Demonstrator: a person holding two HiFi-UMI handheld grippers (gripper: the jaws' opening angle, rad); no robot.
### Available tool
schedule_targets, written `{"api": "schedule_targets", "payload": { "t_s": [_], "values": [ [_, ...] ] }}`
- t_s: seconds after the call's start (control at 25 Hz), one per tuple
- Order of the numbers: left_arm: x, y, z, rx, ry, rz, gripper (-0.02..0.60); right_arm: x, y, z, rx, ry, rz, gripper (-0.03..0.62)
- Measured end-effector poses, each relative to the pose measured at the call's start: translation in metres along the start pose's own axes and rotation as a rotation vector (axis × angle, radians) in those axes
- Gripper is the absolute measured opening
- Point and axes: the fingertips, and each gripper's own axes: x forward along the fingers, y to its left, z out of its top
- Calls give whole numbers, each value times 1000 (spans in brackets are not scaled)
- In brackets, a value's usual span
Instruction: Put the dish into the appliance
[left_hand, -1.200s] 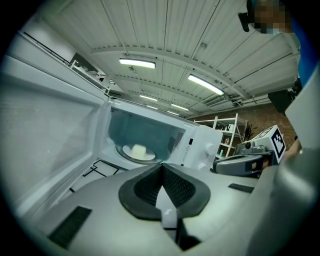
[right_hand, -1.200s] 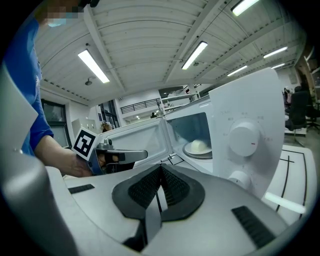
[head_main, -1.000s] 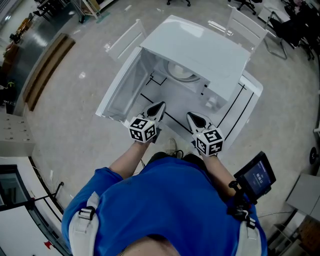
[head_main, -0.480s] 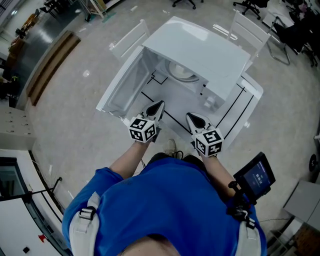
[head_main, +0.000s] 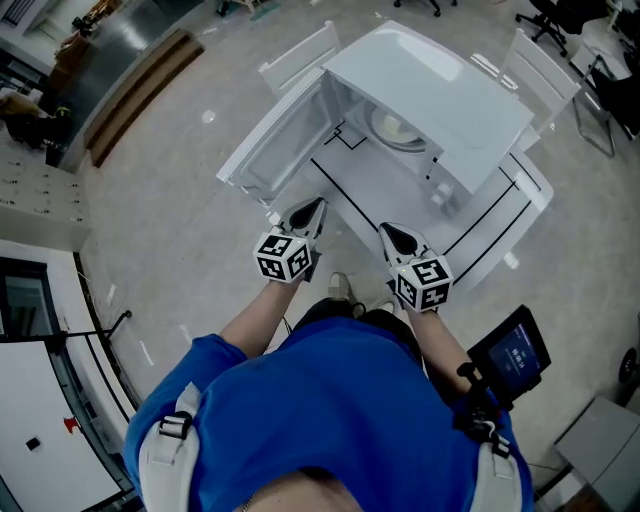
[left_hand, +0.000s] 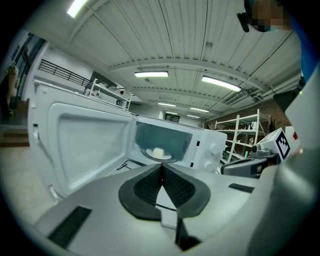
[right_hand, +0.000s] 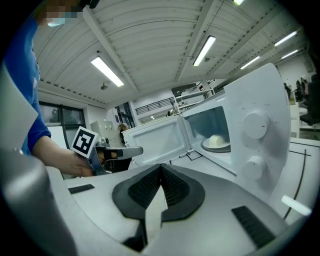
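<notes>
White table (head_main: 390, 205) — dish (head_main: 398, 128) inside open microwave (head_main: 430, 90), well beyond left gripper (head_main: 312, 207) and right gripper (head_main: 392, 232), jaws closed, empty.

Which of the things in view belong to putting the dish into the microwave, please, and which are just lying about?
Job: microwave, its open door, dish inside it, left tool, right tool, both shut and empty.
Lying about: white chair, screen at the person's hip, shelving rack.
</notes>
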Motion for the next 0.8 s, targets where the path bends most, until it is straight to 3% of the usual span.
{"api": "schedule_targets", "payload": {
  "t_s": [0.28,0.6,0.8],
  "values": [
    [-46,47,5,-24,-50,133,8,17,31,1,-39,16,65,2],
    [-102,115,14,-21,-98,222,8,54,83,1,-80,35,107,2],
    [-127,161,20,19,-98,252,8,72,112,-1,-96,40,105,2]
  ]
}}
